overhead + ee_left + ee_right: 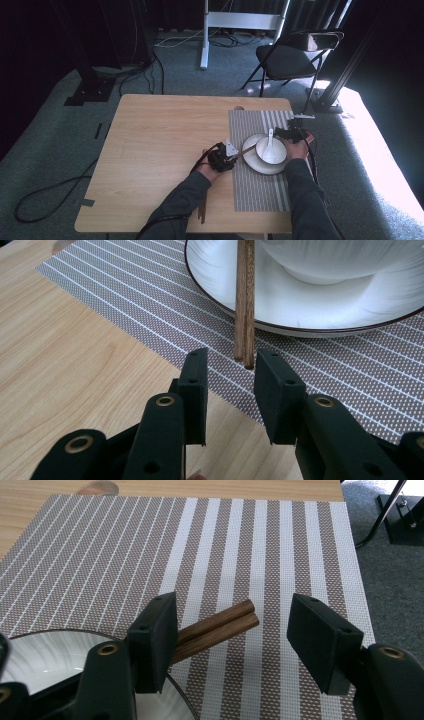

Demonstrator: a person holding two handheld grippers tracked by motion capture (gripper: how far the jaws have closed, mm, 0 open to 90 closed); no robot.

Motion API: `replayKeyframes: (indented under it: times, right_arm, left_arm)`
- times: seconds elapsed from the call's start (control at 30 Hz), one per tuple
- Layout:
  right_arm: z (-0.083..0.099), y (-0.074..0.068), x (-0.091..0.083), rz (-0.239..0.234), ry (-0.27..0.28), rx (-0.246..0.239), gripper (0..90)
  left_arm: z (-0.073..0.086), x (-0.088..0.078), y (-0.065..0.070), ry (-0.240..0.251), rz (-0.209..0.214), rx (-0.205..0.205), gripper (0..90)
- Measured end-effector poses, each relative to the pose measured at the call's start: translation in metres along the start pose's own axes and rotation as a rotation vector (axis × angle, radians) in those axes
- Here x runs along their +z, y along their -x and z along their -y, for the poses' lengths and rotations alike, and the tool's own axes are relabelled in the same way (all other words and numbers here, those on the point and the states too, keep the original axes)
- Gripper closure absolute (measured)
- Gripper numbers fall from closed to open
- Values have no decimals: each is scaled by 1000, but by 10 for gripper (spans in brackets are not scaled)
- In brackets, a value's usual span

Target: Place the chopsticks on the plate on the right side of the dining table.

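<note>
A white plate point(250, 159) sits on a striped placemat point(260, 192), carrying a white bowl point(272, 152) with a white spoon point(270, 136) in it. A pair of brown chopsticks point(247, 149) lies across the plate beside the bowl. My left gripper point(227, 157) is at the plate's left edge. In the left gripper view it point(227, 360) stands open, with one end of the chopsticks point(245, 300) just ahead of the gap, resting over the plate's rim point(350, 320) below the bowl point(340, 260). My right gripper point(232, 602) is open over the placemat point(150, 555); the other end of the chopsticks point(220, 625) pokes out beside one jaw, off the plate point(55, 655).
The wooden table point(160, 150) is bare left of the mat. A small brownish thing point(239, 107) lies at the mat's far edge. A black folding chair point(295, 55) and a stand base point(325, 105) are on the carpet beyond; cables point(45, 200) trail at the left.
</note>
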State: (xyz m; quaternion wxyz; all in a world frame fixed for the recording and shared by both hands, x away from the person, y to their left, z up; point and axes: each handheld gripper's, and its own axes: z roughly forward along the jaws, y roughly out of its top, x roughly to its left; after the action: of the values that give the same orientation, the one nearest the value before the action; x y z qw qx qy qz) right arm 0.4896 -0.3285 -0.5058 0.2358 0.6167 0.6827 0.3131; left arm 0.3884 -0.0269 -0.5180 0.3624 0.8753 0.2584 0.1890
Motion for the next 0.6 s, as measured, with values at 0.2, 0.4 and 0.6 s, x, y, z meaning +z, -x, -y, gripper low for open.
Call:
replayKeyframes:
  times: [0.2, 0.4, 0.6]
  right_arm:
    - [-1, 1, 0, 5, 4, -5, 373]
    - [-1, 1, 0, 0, 6, -9, 373]
    - [-1, 2, 0, -15, 3, -22, 373]
  left_arm:
    - [-2, 1, 3, 0, 0, 7, 676]
    - [-4, 3, 5, -7, -7, 21, 681]
    - [-6, 5, 7, -11, -11, 30, 712]
